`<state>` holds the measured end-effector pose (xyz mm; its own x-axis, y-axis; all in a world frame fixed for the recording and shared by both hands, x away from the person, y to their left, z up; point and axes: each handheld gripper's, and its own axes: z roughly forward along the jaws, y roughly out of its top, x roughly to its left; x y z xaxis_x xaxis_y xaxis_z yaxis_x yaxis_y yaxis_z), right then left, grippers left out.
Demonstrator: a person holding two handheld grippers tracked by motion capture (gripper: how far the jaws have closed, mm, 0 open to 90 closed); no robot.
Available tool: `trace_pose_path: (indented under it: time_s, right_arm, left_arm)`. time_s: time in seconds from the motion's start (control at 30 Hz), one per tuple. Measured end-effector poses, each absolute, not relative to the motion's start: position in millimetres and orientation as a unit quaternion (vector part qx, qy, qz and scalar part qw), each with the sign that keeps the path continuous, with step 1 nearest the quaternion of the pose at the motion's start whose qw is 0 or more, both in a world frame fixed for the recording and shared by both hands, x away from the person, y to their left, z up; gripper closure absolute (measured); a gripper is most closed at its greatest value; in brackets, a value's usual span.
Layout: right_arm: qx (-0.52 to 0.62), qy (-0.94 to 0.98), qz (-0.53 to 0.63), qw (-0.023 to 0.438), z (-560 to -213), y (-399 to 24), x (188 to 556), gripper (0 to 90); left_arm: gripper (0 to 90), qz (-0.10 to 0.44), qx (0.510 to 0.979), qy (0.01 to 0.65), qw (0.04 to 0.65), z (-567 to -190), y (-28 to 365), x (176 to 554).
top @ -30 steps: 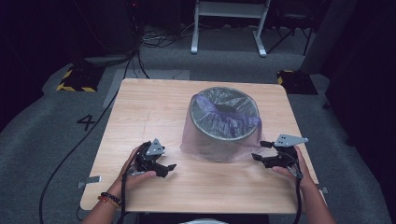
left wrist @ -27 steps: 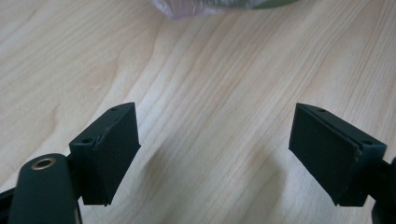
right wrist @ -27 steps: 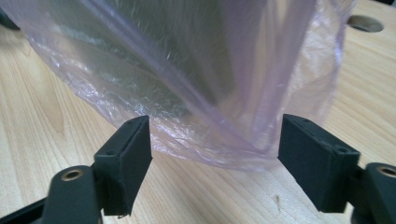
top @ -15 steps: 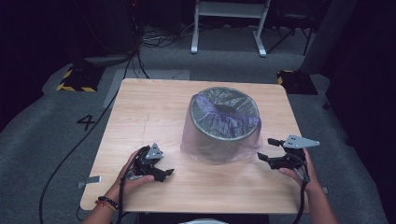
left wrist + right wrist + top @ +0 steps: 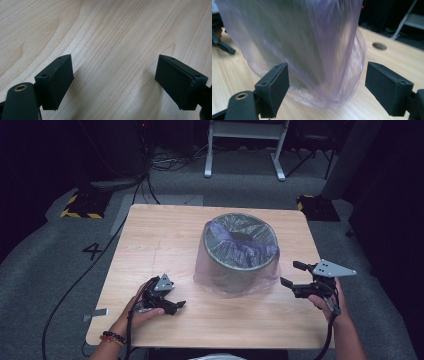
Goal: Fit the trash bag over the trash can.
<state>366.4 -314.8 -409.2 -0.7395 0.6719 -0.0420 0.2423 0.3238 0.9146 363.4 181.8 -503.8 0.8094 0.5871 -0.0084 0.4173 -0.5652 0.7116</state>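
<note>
Pale wood table lies under your left gripper at seven o'clock, jaws spread over bare grain; your right gripper at four o'clock has just been opening, nothing pinched; beyond, near centre, stands the grey bin, its purple bag draped outside.

A wooden table with one obstacle: a round bin draped in a thin purple bag, standing right of centre. Bare wood lies open to its left and along the near edge. The bag's loose skirt spreads onto the table toward the right gripper.
</note>
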Motion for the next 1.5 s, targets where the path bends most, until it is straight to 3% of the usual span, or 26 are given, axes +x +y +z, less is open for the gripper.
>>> trace_pose_path:
  time_s: [0.37, 0.57, 1.1, 1.5]
  right_arm:
    - [0.255, 0.789, 0.498, 0.254, -356, -293, 368, 16.5]
    - [0.232, 0.797, 0.5, 0.247, -332, -276, 379, 19.9]
    - [0.211, 0.817, 0.478, 0.244, -311, -240, 405, 18.6]
    - [0.223, 0.826, 0.472, 0.214, -308, -219, 432, 22.9]
  left_arm:
    - [14.7, 0.114, 0.877, 0.285, 0.368, -504, 182, 364]
    - [14.7, 0.115, 0.878, 0.284, 0.368, -504, 182, 364]
    - [14.7, 0.115, 0.878, 0.284, 0.368, -504, 182, 364]
    - [14.7, 0.114, 0.878, 0.283, 0.368, -504, 182, 364]
